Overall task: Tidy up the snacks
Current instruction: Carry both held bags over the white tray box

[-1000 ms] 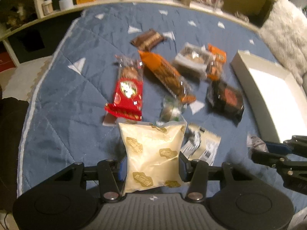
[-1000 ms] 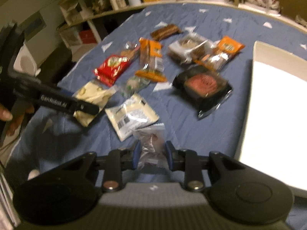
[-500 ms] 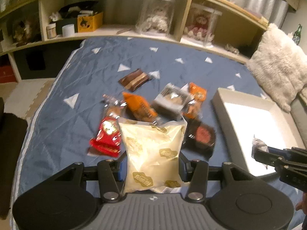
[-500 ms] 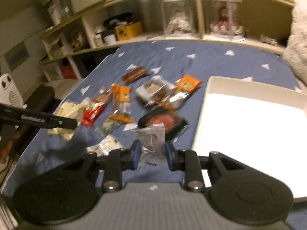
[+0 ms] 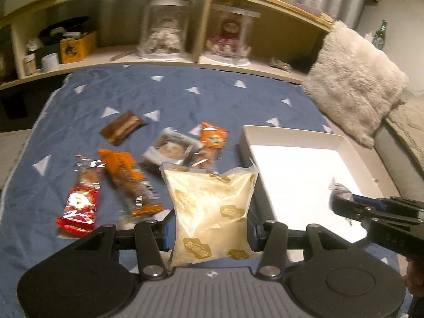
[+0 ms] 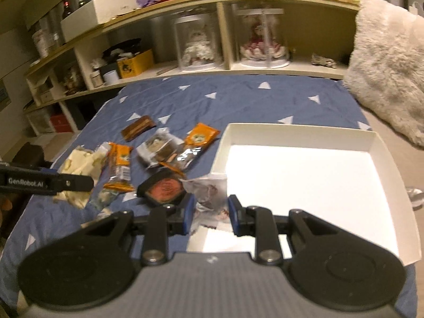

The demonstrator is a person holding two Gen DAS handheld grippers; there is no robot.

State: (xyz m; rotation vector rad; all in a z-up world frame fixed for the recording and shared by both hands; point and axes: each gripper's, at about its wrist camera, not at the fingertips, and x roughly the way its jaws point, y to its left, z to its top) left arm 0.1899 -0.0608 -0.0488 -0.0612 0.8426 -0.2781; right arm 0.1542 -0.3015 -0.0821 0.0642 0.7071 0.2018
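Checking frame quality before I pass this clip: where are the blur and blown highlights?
Left wrist: snacks on the bedspread are motion-smeared, the held cream packet stays sharp, and the white tray floor is blown out. Right wrist: same tray glare, warm dim light, fisheye-bowed shelf.

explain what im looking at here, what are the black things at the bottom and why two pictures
Each picture comes from a camera on a hand-held gripper, looking forward along its two fingers; a person holds one in each hand. The left gripper is clamped on a pale yellow snack bag. The right gripper is clamped on a small silvery packet. Ahead lies a blue bedcover with more snacks, such as a red packet and a dark round-labelled packet, beside an empty white tray.
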